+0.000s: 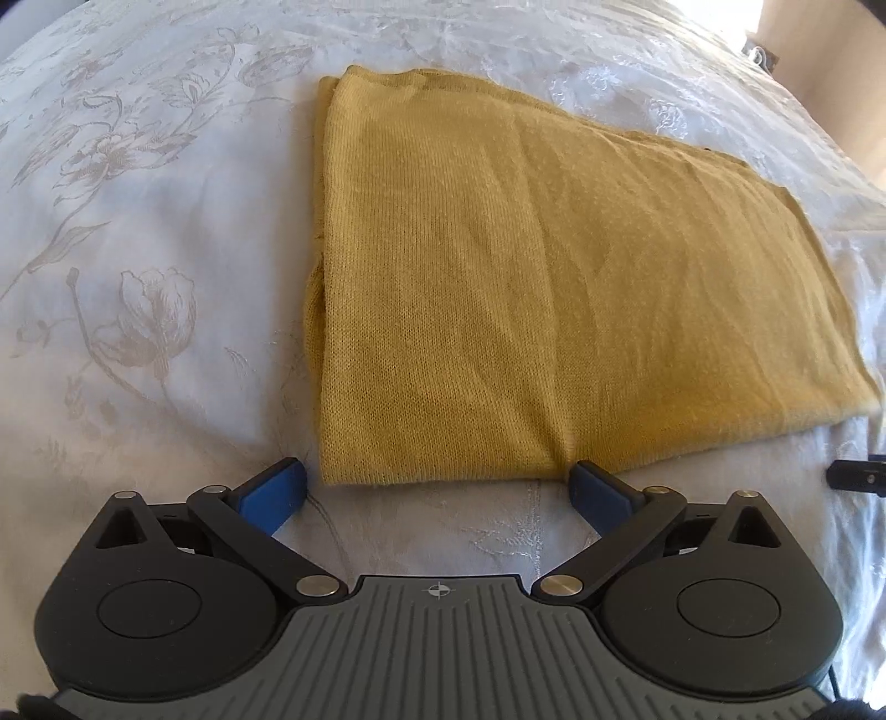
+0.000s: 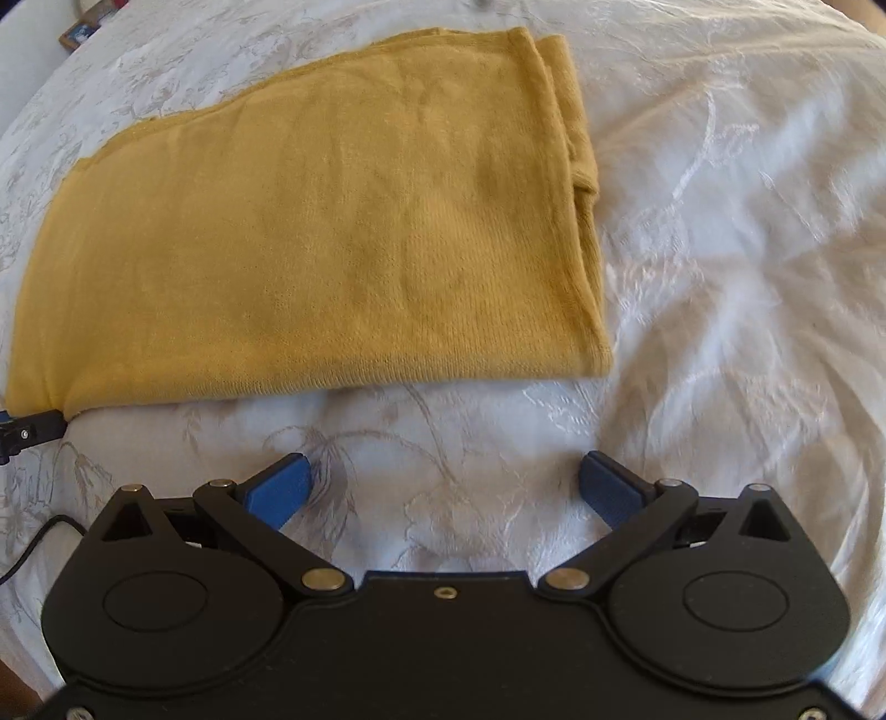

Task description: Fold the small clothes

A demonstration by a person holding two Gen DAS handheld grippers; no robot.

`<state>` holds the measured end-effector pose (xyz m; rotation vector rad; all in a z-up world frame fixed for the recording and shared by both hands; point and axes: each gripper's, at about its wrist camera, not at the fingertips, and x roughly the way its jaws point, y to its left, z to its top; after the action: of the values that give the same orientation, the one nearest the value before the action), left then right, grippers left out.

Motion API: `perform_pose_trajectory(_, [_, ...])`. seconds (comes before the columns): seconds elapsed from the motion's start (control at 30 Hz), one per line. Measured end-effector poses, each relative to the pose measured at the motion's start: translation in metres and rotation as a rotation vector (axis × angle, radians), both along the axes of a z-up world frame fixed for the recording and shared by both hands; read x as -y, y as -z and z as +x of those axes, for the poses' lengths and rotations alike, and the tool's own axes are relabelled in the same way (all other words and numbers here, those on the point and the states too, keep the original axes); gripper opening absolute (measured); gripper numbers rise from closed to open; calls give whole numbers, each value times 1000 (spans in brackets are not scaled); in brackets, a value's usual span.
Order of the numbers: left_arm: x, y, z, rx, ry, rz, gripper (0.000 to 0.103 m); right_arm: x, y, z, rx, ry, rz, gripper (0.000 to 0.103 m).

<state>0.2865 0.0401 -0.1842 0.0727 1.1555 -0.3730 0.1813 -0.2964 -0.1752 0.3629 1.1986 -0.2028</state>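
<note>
Mustard knit garment (image 1: 554, 288) folded rectangular on floral damask bedspread (image 1: 138, 221); left tool (image 1: 437, 487), right tool (image 2: 443, 482) wide, empty.

This is a bedroom in a home. A white bedspread (image 1: 166, 232) with a woven floral pattern covers a soft, rumpled bed that fills both wrist views. Sunlight falls across it. At the far edge a strip of wall (image 1: 819, 33) carries a wall socket (image 1: 761, 54).
</note>
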Motion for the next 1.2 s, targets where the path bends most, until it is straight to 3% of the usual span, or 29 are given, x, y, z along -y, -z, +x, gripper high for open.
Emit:
perform_pose_trajectory(0.13, [1,0,-4,5,12,14,103,-1,2,-14,1,38,10,103])
perform_pose_trajectory(0.53, [11,-7,2,-72,-29,67,100,-2,13,-18,11,3,10,103])
perform_pose_trajectory(0.6, [11,-14,-8,-68,-56,75,91,-3,15,-21,29,-2,14,103])
perform_pose_trajectory(0.83, [34,-54,-43,-1,-85,102,88,1,18,-39,98,-106,36,103])
perform_pose_trajectory(1.0, [79,-81,-26,96,-69,109,88,19,11,-42,97,-209,126,103])
perform_pose_trajectory(1.2, [130,-82,31,142,-99,120,88,55,6,-38,84,-221,308,102])
